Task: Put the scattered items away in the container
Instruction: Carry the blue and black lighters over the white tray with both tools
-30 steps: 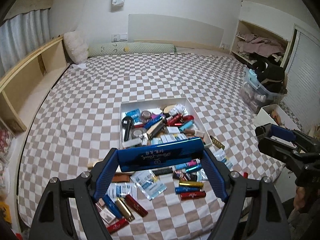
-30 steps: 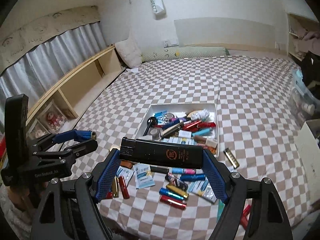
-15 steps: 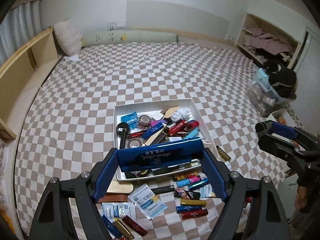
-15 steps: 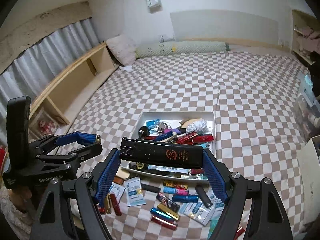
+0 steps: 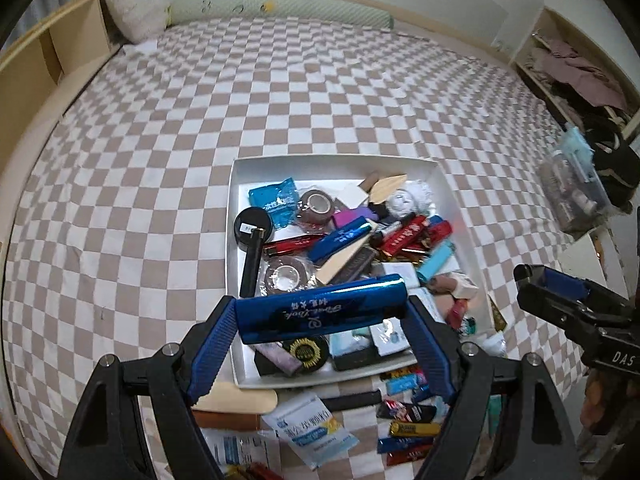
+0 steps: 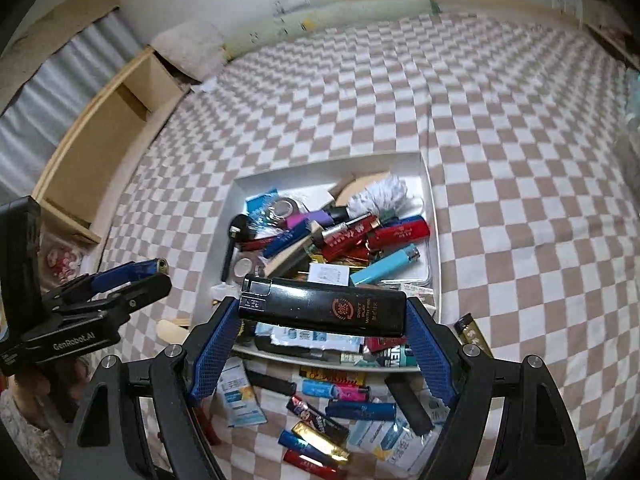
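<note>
On the checkered bed [image 5: 280, 92] sits the white container [image 5: 452, 200], crowded with small items, above whose near edge the left gripper [image 5: 320, 314] clamps a blue lighter [image 5: 320, 312] and the right gripper [image 6: 322, 308] clamps a black lighter [image 6: 322, 306].

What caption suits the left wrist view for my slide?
Left hand-held gripper holds a blue lighter over the white box on a checkered bed.

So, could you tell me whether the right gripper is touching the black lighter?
Touching: the right wrist view shows the right gripper clamping the black lighter endwise between both jaws.
</note>
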### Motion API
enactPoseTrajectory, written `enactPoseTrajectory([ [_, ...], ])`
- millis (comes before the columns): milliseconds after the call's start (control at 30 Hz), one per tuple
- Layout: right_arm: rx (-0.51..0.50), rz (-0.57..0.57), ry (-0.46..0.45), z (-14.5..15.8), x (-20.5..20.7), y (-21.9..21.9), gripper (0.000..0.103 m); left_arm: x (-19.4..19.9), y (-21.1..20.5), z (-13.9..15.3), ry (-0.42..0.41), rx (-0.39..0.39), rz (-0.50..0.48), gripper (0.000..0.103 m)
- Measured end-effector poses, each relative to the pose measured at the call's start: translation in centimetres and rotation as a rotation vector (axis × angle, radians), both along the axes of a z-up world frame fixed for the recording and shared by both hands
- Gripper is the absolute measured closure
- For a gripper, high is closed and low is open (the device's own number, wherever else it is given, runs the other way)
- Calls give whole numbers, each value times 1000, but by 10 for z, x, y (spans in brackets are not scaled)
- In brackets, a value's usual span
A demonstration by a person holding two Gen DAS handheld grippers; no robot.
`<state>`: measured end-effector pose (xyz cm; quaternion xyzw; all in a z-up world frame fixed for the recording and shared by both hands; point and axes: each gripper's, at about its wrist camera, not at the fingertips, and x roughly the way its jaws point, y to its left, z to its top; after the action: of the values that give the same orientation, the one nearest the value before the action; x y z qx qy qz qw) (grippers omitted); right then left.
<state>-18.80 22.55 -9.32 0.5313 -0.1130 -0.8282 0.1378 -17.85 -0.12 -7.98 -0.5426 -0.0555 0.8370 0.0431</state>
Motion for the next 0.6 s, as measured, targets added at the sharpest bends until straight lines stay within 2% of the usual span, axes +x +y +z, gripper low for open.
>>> enactPoseTrajectory([
  [400,36,-4,-63,-39,-49,-3,21,-46,-22,-54,-99,41,57,21],
  [600,36,-11,-62,-48,-73,-6,21,-63,-17,-68,-137,67,65,21],
])
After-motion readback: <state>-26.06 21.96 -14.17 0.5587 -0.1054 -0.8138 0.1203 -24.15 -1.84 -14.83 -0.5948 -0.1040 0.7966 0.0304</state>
